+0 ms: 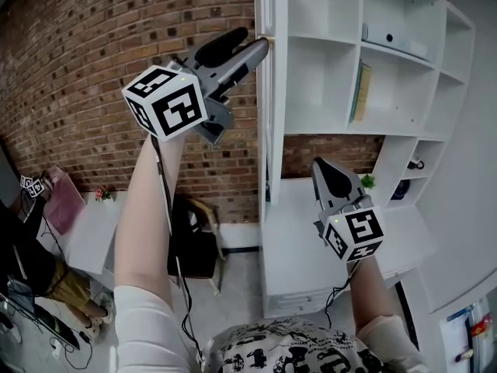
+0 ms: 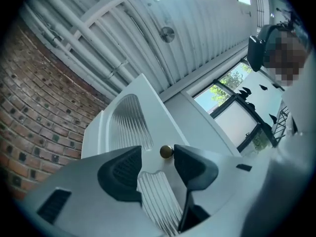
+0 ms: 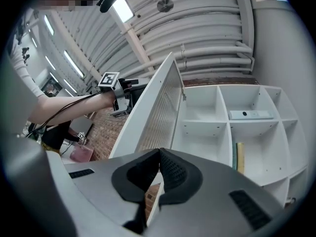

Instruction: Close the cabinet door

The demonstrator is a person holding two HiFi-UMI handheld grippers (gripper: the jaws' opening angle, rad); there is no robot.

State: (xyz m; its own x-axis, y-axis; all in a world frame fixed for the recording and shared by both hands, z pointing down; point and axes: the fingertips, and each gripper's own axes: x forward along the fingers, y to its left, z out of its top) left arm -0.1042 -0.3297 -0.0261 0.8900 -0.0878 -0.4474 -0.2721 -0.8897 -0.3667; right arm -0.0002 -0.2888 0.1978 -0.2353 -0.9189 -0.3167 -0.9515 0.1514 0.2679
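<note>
Grey right gripper (image 1: 324, 165), nearest, low, in front of white counter (image 1: 299, 231): jaws clenched together, nothing between.
Left gripper (image 1: 255, 41), raised at door's free edge: jaws apart, released. Brass knob (image 2: 166, 152) in gap just past tips, pads not pressing it.
Cabinet door (image 1: 269, 115): white frame, ribbed glass panel, long axis upright. Swung out from left side of shelf unit (image 1: 326, 37), free edge pointing toward person.
Green book (image 1: 359, 92) upright in middle compartment.
Brick wall (image 1: 93, 45) farthest, left.

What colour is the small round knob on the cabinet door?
Brass-gold. The small round metal knob on the white cabinet door shows best in the left gripper view.
</note>
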